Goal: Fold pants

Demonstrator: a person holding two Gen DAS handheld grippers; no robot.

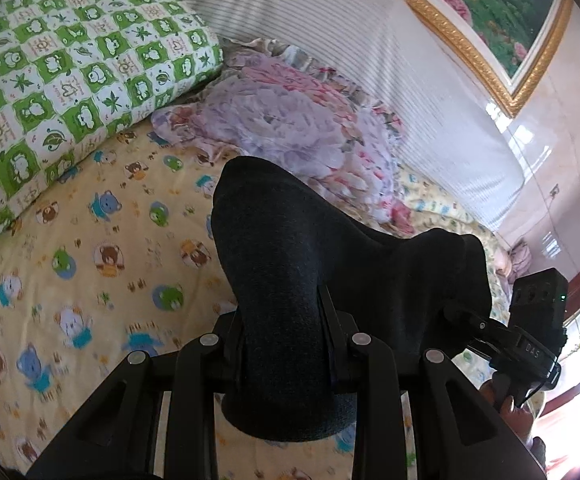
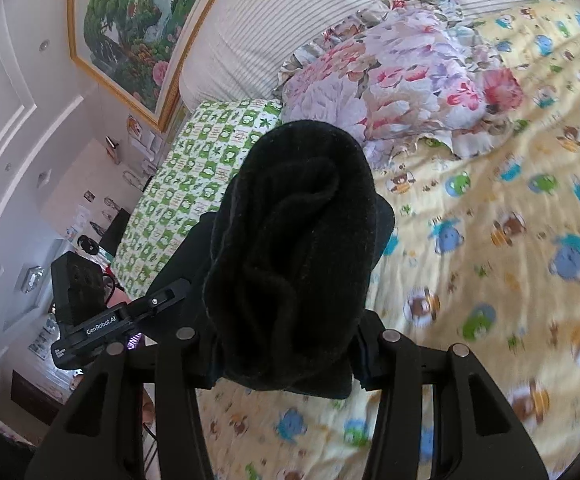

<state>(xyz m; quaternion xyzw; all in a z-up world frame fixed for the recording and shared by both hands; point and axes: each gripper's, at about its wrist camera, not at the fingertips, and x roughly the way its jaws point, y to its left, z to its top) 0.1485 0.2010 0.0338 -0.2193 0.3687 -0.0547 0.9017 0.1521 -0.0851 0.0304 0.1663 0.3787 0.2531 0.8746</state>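
Both grippers were clamped on the black pants (image 1: 290,264), held bunched above the bed (image 1: 90,264). The left gripper (image 1: 286,344) pinched one fold, the right gripper (image 2: 286,344) another, seemingly the same garment's edge.

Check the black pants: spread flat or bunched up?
Bunched: the black pants hang in folds, clamped in the left gripper and right gripper.

Both wrist cameras looked down from close above the yellow cartoon-bear bedsheet (image 1: 90,264) (image 2: 489,280), facing the headboard. Shared: the green-and-white checked pillow (image 1: 62,68) (image 2: 194,176), floral quilt (image 1: 290,120) (image 2: 401,80), gold-framed landscape painting (image 1: 489,12) (image 2: 130,32). Each view caught the other gripper.
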